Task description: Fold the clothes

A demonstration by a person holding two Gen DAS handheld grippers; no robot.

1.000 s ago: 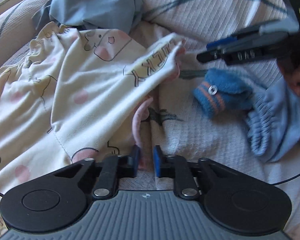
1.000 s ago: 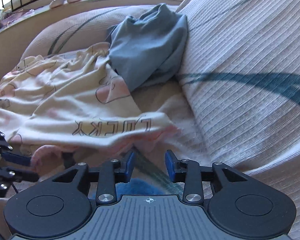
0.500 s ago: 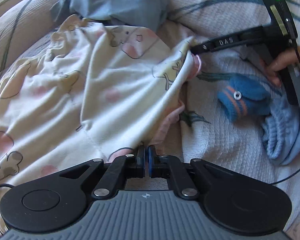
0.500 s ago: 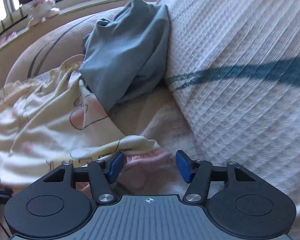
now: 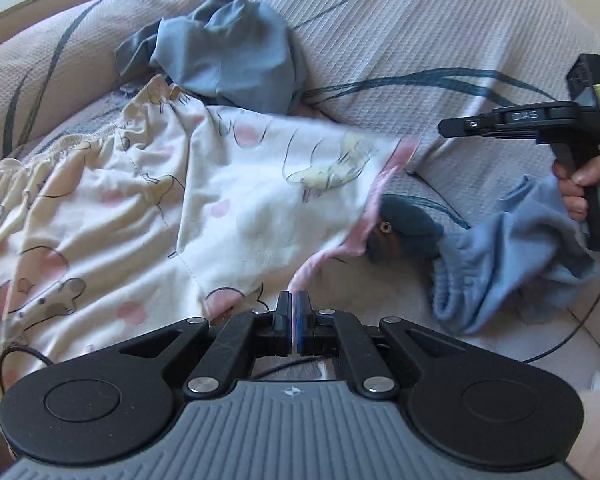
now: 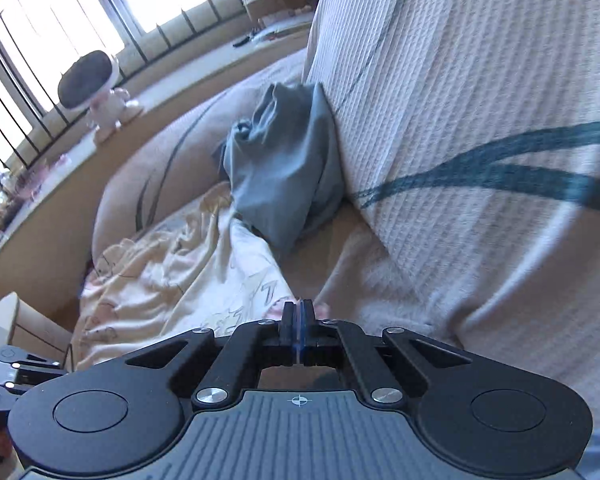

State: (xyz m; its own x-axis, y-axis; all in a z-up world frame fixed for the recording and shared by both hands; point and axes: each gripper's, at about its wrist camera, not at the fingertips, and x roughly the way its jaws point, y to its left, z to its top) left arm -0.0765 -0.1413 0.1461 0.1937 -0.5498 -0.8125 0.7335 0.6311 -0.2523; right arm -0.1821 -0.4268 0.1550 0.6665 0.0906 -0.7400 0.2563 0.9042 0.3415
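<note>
Spreading cream pyjama (image 5: pixel 228 208) (pink dots, mouse prints), pink hem pinched in left claw (image 5: pixel 294 312), right claw (image 6: pixel 298 320) together.

A wide sofa under a pale beige, waffle-textured cover with dark teal brush-stroke lines (image 6: pixel 480 128) fills most of the scene, its backrest rising on the right and its rounded armrest (image 6: pixel 156 184) at the far left. Beyond the armrest a long beige windowsill (image 6: pixel 60 156) runs along a window with dark vertical bars (image 6: pixel 52 40), through which strong daylight pours in. A small white figurine with a dark round head (image 6: pixel 96 92) stands on the sill. At the near left sits a cardboard box (image 6: pixel 16 320).
</note>
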